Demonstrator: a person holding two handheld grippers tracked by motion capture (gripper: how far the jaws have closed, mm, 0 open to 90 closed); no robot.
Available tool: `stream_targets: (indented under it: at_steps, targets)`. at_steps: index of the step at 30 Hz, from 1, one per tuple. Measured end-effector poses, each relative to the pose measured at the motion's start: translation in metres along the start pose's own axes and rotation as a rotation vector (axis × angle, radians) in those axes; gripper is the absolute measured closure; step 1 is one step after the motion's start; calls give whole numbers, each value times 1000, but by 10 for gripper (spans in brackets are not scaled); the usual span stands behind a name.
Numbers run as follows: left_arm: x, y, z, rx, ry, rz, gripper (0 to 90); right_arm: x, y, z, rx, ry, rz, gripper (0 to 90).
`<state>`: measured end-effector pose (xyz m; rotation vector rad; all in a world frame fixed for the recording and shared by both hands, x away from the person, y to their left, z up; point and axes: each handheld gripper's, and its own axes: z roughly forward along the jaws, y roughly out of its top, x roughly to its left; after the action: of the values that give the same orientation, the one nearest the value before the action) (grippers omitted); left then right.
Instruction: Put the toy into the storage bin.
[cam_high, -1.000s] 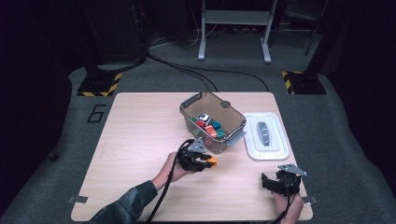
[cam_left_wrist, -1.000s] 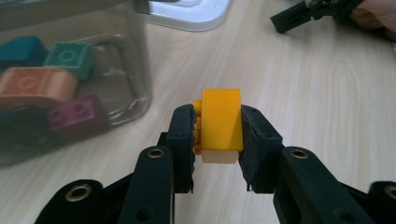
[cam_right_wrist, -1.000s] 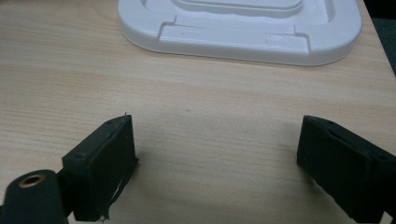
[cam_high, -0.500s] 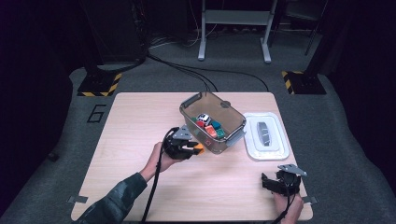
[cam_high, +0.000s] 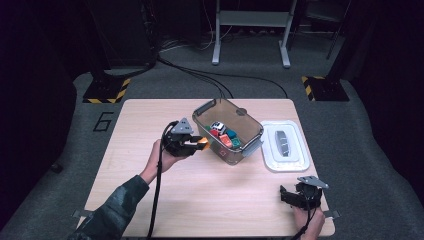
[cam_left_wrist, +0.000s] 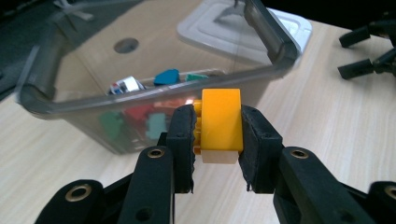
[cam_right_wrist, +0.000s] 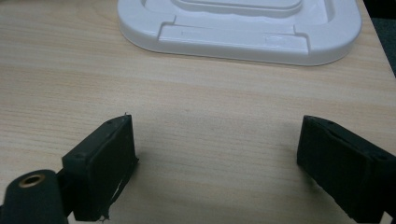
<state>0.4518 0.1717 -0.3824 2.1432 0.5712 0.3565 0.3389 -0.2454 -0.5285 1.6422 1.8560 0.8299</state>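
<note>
Beside clear bin (cam_high: 227, 131): left gripper (cam_left_wrist: 217, 128) clamped on yellow block (cam_left_wrist: 221, 121), right gripper (cam_right_wrist: 217, 154) wide, empty; risk of clipping bin's near wall, knocking block loose.

Light wooden table (cam_high: 150, 120) — clear bin (cam_high: 252, 129) and white lid (cam_high: 296, 159) lie on it.

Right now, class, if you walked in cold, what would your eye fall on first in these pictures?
The bright orange block clamped in the left gripper, held beside the clear bin of small coloured toys at mid-table. Next, the white lid lying off to the bin's right, with the right gripper open over bare wood near the table's front corner.
</note>
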Motion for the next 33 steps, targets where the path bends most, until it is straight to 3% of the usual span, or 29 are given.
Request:
stream_targets:
  at_steps: [13,22,33]
  targets:
    - [22,33,-5,-21,62,-8,678,0,0,0,0,0,0,107]
    - [36,51,8,-6,89,-28,677,0,0,0,0,0,0,107]
    - [51,57,49,112,123,-83,675,0,0,0,0,0,-1,106]
